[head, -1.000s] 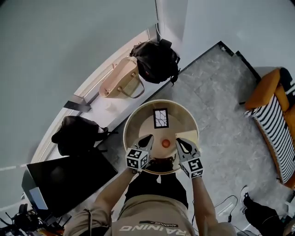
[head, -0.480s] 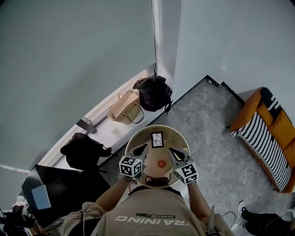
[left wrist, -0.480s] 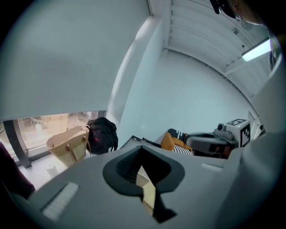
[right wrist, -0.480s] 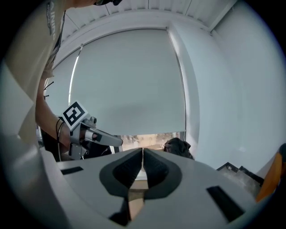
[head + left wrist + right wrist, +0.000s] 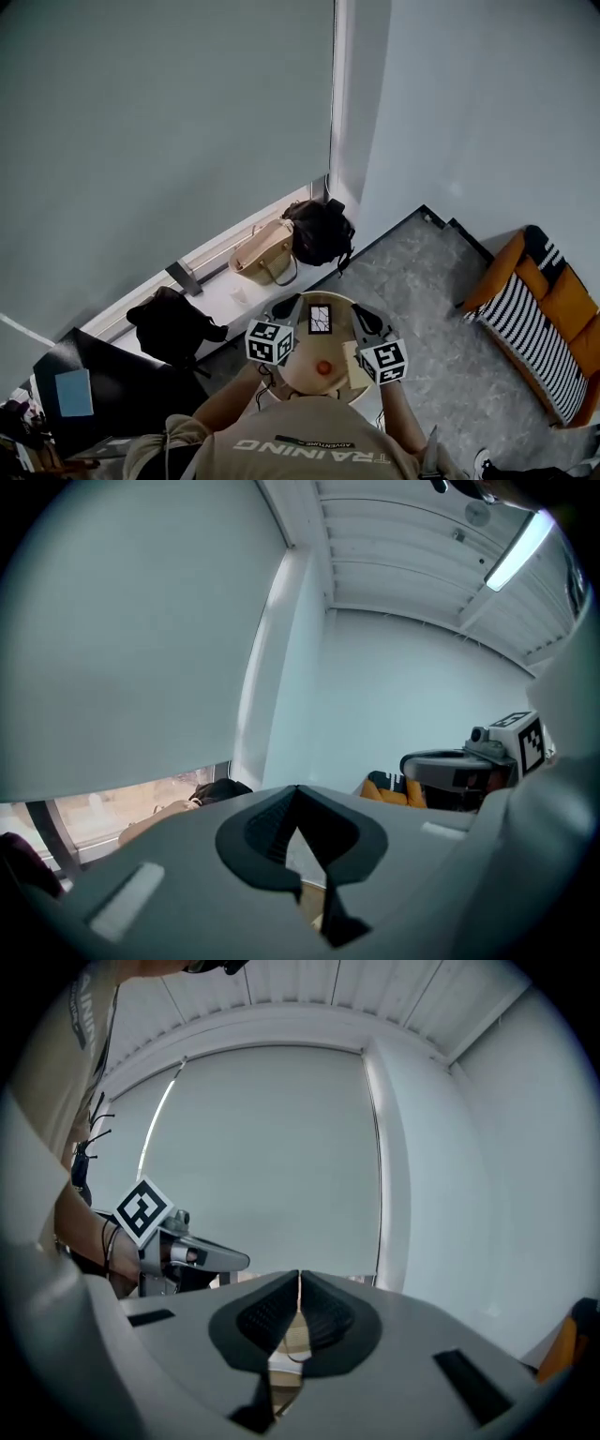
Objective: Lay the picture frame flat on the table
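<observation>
In the head view a small black picture frame (image 5: 320, 319) with a cracked-line print is at the far side of a round wooden table (image 5: 302, 368). I cannot tell whether it stands or lies flat. An orange ball (image 5: 323, 367) rests near the table's middle. My left gripper (image 5: 289, 305) is held just left of the frame and my right gripper (image 5: 359, 316) just right of it. Neither touches it. In the left gripper view the left gripper (image 5: 298, 789) is shut and empty. The right gripper (image 5: 300, 1276) is likewise shut on nothing in its own view, and both point up at the walls.
A beige handbag (image 5: 265, 254) and a black bag (image 5: 321, 232) sit on the window ledge beyond the table. A black backpack (image 5: 170, 322) and a dark desk (image 5: 108, 380) are at the left. An orange striped sofa (image 5: 547, 323) stands at the right. A pale block (image 5: 352, 362) lies on the table's right side.
The head view has pulled up and back, so the table looks smaller and lower. Both grippers have moved forward from beside the ball to either side of the frame.
</observation>
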`<state>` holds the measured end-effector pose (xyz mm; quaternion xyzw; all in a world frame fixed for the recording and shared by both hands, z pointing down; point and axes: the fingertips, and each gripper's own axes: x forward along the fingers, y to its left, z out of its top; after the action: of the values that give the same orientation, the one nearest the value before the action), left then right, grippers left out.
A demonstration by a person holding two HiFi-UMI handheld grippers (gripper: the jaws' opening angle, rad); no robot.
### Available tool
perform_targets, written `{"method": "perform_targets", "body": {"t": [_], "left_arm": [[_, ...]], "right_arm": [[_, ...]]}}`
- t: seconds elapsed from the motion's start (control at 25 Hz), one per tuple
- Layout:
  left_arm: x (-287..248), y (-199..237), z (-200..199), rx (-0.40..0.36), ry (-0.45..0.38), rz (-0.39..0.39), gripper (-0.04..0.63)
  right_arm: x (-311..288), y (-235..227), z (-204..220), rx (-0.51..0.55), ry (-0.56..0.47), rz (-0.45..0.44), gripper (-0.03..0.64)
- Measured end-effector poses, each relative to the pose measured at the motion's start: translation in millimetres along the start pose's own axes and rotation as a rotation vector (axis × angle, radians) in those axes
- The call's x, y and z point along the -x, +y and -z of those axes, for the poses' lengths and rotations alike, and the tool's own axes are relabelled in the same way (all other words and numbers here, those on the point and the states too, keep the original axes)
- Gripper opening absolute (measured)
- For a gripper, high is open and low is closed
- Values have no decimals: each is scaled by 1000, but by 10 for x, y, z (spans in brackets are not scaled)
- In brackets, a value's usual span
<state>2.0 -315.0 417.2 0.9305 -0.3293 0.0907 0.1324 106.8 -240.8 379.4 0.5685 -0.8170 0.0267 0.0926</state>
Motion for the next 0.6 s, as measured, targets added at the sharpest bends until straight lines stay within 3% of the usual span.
{"method": "perform_targets", "body": {"t": [0.24,0.6], "left_arm": [[11,118,-299,15,-72,-41,6],[-29,-58,-475,-33,-70,16,6]], "right_arm": [[13,-140,-421,15,-98,39,8],[55,-123,-459,28,-95,33,8]]}}
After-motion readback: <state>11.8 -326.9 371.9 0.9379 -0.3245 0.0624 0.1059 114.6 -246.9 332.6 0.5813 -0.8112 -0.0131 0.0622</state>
